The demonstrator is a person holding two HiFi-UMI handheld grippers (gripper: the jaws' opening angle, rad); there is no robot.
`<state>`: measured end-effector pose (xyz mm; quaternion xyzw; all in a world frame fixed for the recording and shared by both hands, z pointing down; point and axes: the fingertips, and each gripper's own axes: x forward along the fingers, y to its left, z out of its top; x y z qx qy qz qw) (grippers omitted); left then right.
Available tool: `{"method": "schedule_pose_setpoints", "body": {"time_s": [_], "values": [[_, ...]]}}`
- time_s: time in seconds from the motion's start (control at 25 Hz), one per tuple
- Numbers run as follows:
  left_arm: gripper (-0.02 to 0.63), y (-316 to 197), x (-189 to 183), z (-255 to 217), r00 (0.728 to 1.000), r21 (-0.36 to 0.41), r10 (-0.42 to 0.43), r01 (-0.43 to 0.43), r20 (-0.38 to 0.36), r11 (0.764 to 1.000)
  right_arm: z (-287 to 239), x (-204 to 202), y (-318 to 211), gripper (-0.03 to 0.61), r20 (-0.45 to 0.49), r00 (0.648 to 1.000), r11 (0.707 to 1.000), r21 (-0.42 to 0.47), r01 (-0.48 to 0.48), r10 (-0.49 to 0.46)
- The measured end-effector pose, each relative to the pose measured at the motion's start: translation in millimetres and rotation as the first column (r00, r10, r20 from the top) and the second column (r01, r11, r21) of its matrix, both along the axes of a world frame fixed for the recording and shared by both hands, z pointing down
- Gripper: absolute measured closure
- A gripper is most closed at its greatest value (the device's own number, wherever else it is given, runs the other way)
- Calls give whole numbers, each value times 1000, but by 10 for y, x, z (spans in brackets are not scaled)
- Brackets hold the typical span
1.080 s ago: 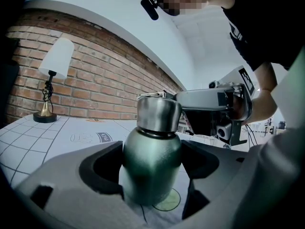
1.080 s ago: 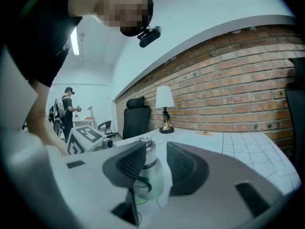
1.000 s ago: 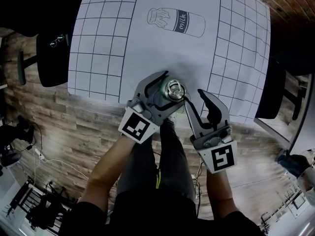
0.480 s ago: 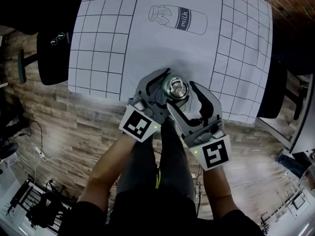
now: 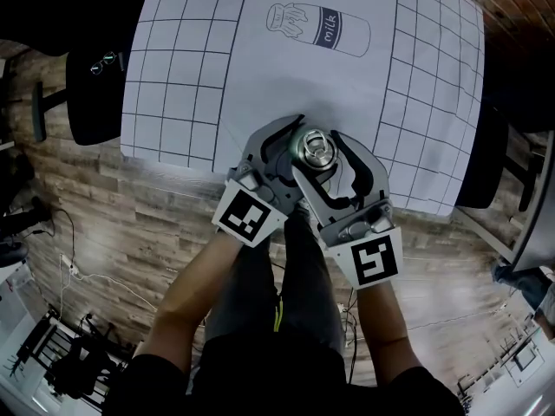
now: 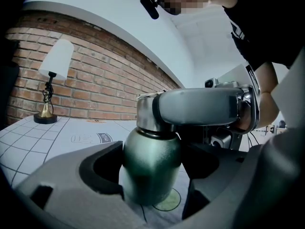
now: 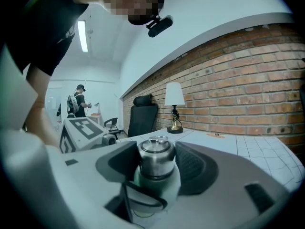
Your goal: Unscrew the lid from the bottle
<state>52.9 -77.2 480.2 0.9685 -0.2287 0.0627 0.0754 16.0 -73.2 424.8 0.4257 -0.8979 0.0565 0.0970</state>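
Green bottle [image 6: 150,163] clamped in left gripper [image 6: 152,175] fingers [image 6: 97,168]; right gripper [image 7: 156,168] fingers [image 7: 200,168], just opened wide, flank the lid [image 7: 155,154].

We see a white tabletop [image 5: 182,59] ruled with a black grid, with a milk bottle drawing [image 5: 317,29] in its plain middle strip. A white-shaded lamp [image 6: 53,80] stands on it before the brick wall [image 7: 248,80]. A black office chair [image 7: 142,117] stands beside the tabletop on the wooden floor [image 5: 113,224]. A person [image 7: 78,101] stands far back.

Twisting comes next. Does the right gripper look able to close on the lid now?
Likely yes: the right gripper, jaws just opened, flanks the lid; the left gripper holds the bottle lower.
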Motion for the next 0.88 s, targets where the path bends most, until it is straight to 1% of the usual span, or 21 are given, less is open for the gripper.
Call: {"method": "schedule_pose_setpoints", "body": {"time_s": [0.16, 0.24, 0.32, 0.4, 0.44, 0.52, 0.6, 0.64, 0.68, 0.76, 0.88], "values": [[250, 3, -2, 0, 1000, -1, -2, 2, 0, 1000, 13, -8, 23, 319, 1, 997, 997, -13, 72, -72], [250, 4, -2, 4, 1000, -4, -1, 1, -1, 1000, 46, -4, 46, 319, -4, 991, 990, -35, 133, -134], [250, 4, 1, 4, 1000, -3, 1, -1, -1, 1000, 66, -4, 66, 319, -6, 976, 974, -57, 219, -219], [250, 6, 1, 1, 1000, 0, 1, -1, -1, 1000, 58, -26, 84, 319, -31, 942, 942, -57, 331, -333], [250, 7, -1, 1, 1000, 1, 2, -2, 0, 1000, 54, -38, 96, 319, -49, 917, 918, -58, 392, -395], [250, 8, -1, 0, 1000, 1, 1, -1, 1, 1000, 53, -50, 120, 319, -69, 857, 860, -68, 506, -510], [250, 3, 6, -3, 1000, 0, 0, 0, -3, 1000, 54, -40, 125, 319, -54, 806, 807, -90, 584, -589], [250, 0, 9, -5, 1000, 2, 0, 0, -5, 1000, 51, -39, 120, 319, -41, 791, 790, -100, 605, -610], [250, -1, 10, -6, 1000, 3, 0, 0, -5, 1000, 47, -43, 114, 319, -33, 782, 780, -106, 617, -623], [250, 0, 7, -7, 1000, 6, 0, 0, -4, 1000, 37, -61, 110, 319, -39, 772, 771, -100, 629, -634], [250, 4, 7, -5, 1000, 9, 2, -2, 0, 1000, 22, -70, 108, 319, -35, 778, 778, -79, 623, -627]]}}
